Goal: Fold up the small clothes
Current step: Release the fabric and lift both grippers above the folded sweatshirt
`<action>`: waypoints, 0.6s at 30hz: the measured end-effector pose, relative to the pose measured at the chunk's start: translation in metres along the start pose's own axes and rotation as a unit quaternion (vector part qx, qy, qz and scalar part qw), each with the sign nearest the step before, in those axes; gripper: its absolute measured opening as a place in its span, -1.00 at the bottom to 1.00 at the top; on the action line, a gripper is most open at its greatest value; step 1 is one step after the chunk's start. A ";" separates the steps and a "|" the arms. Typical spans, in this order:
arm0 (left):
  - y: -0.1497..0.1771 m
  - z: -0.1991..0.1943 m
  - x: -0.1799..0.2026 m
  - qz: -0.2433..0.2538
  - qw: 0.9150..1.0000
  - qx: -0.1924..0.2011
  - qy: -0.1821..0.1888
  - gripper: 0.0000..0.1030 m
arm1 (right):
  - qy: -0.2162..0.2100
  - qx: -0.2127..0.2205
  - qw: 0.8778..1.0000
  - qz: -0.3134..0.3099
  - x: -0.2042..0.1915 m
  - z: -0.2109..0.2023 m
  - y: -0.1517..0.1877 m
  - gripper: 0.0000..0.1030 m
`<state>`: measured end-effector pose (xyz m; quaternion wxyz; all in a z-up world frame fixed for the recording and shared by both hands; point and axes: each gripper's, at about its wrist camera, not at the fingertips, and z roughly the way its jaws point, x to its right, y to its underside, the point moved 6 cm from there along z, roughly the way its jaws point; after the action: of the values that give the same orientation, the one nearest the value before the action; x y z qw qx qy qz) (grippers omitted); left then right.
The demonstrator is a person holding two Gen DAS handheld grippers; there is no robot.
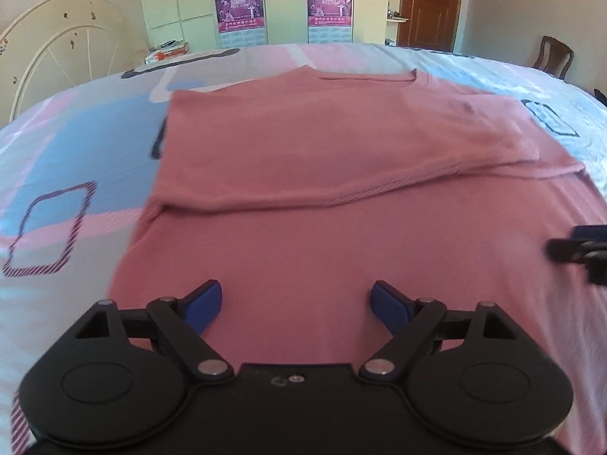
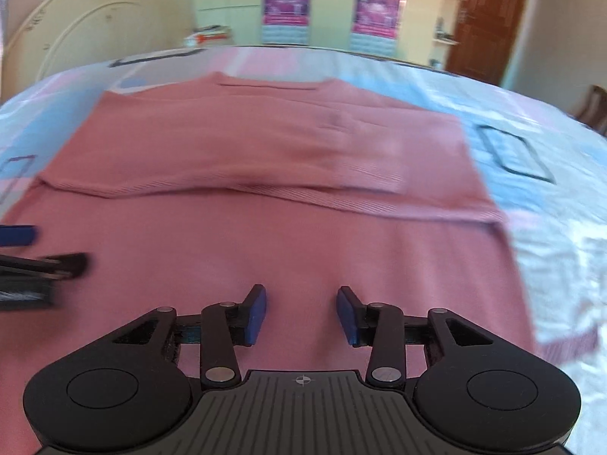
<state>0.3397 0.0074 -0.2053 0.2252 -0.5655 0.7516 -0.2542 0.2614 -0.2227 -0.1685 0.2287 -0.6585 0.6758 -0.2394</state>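
Note:
A pink knit sweater [image 1: 303,144] lies flat on the bed, neckline at the far end, with both sleeves folded across its chest. It also shows in the right wrist view [image 2: 265,144]. My left gripper [image 1: 295,305] is open and empty, just above the sweater's near lower part. My right gripper [image 2: 301,314] is open and empty over the same lower part, further right. The right gripper shows at the right edge of the left wrist view [image 1: 580,250]. The left gripper shows at the left edge of the right wrist view [image 2: 38,261].
The bed sheet [image 1: 68,159] is patterned in pink, blue and grey. A white headboard [image 1: 57,49] stands at the far left, wardrobes with posters [image 1: 239,3] behind, a brown door [image 1: 428,3] and a wooden chair [image 1: 554,55] at right.

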 end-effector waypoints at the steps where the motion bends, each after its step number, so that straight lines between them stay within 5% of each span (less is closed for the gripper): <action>1: 0.002 -0.002 -0.003 0.000 1.000 -0.002 -0.002 0.68 | 0.009 -0.002 1.000 0.004 0.009 -0.003 0.005 -0.21; 8: 0.011 -0.025 -0.009 -0.005 1.000 -0.005 -0.001 0.62 | 0.016 -0.001 0.999 0.031 0.027 -0.033 0.027 -0.16; 18: 0.050 -0.061 0.026 0.030 0.998 -0.009 0.045 0.63 | -0.072 0.012 0.997 -0.027 -0.048 -0.075 0.056 -0.16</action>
<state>0.2581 0.0016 -0.1917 0.1937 -0.5326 0.7797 -0.2662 0.1720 -0.1725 -0.1458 0.2781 -0.6891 0.6368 -0.2056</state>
